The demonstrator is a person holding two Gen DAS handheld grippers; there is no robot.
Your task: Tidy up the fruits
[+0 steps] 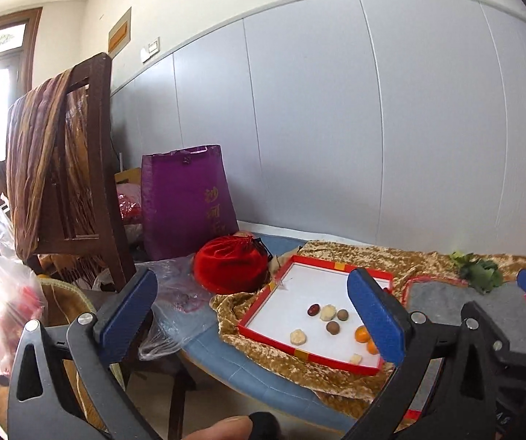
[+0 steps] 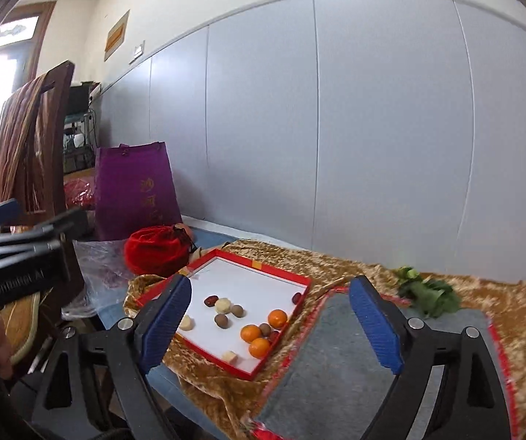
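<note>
On the blue tabletop (image 1: 226, 359), against a grey panelled wall (image 2: 373, 128), a gold cloth (image 2: 512, 308) carries a red-rimmed tray (image 2: 281, 275) holding the fruits (image 2: 277, 319). Left hand-held gripper (image 1: 252, 315) and right hand-held gripper (image 2: 270, 326) hover apart, empty. A purple bag (image 1: 186, 198) stands behind.

The table (image 1: 248, 370) has a blue top, mostly draped in a crumpled gold cloth (image 2: 222, 392). Seen from the right claw (image 2: 283, 326), a red-rimmed tray (image 2: 301, 284) lies on the cloth between the fingers and toward the left one, and a grey felt mat (image 2: 336, 366) lies just beside it, under the right finger. Beyond the right finger, leafy greens (image 2: 428, 293) rest on the cloth. Past the left finger, a red velvet pouch (image 2: 153, 253), a clear plastic bag (image 2: 94, 267) and a purple bag (image 2: 134, 190) stand at the far end.
</note>
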